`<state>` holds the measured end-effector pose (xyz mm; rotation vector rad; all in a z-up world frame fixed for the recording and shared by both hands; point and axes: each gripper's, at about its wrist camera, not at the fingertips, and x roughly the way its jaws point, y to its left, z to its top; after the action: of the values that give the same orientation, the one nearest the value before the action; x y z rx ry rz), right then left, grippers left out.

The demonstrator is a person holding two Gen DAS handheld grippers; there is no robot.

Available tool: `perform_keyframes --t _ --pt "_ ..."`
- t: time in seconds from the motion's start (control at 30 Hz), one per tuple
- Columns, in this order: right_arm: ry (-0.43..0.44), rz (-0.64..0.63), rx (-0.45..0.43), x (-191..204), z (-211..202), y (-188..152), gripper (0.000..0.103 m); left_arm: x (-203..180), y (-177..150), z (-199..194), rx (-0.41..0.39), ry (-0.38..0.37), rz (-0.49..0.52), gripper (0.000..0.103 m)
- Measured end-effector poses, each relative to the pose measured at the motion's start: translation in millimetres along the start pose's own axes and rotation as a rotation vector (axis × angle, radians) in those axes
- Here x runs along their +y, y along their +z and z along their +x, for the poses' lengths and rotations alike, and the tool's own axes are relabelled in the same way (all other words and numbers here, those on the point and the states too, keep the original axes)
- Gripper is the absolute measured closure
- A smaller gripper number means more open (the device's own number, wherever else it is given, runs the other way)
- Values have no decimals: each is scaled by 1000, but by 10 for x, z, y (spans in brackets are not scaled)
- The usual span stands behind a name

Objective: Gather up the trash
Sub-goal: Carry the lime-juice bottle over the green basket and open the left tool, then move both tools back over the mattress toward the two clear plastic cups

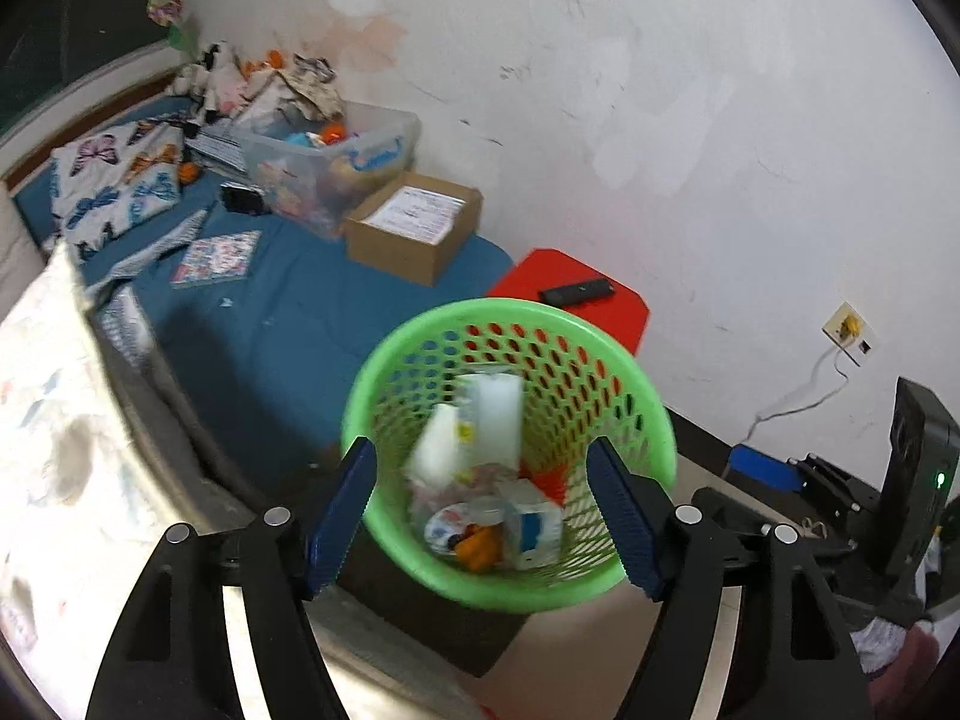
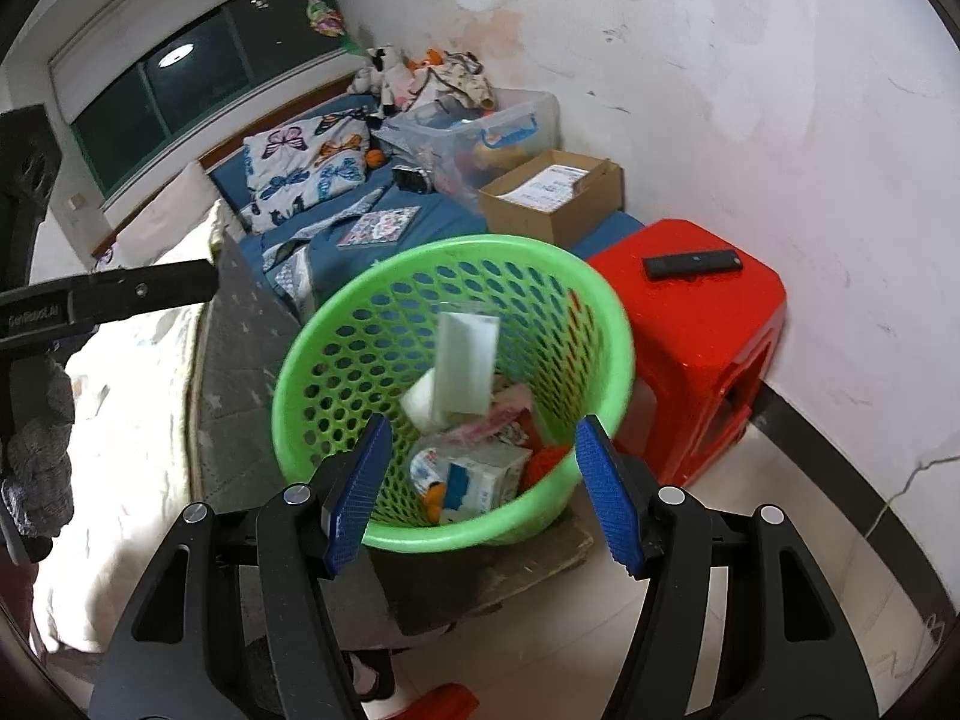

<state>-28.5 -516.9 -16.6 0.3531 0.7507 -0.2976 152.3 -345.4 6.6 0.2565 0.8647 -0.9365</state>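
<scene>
While the left wrist camera looks down, the left gripper (image 1: 483, 513) hangs over a green basket (image 1: 651, 420) with its blue fingers (image 1: 342, 516) spread wide and nothing between the pads; inside the basket lie a white carton (image 1: 489, 417), blurred, a blue-and-white box (image 1: 537, 531) and an orange scrap (image 1: 477, 546); behind it stands a red stool (image 1: 624, 315) carrying a black remote (image 1: 576, 291); further back a bed (image 1: 270, 324) with a blue sheet holds a cardboard box (image 1: 414, 228) and a clear plastic tub (image 1: 336, 162); the right gripper's body shows at the right edge.

From the right wrist camera, the right gripper (image 2: 480, 489) also sits above the green basket (image 2: 300, 372), its fingers (image 2: 603, 489) apart and empty; the white carton (image 2: 465, 360) appears blurred over the other rubbish; the red stool (image 2: 696, 336) stands just beside the basket, the remote (image 2: 693, 264) on top; a gloved hand (image 2: 36, 468) shows at the left edge.
</scene>
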Motion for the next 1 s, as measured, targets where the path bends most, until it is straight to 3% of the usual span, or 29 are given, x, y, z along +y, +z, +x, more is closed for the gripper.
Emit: perform_keyframes --t 0.43,1.0 --pt "104 -128 10 719 159 176 31 758 -548 -602 -56 165 -127 33" --pt "286 -332 56 2059 624 427 25 1833 -1147 -1270 -80 377 -310 33"
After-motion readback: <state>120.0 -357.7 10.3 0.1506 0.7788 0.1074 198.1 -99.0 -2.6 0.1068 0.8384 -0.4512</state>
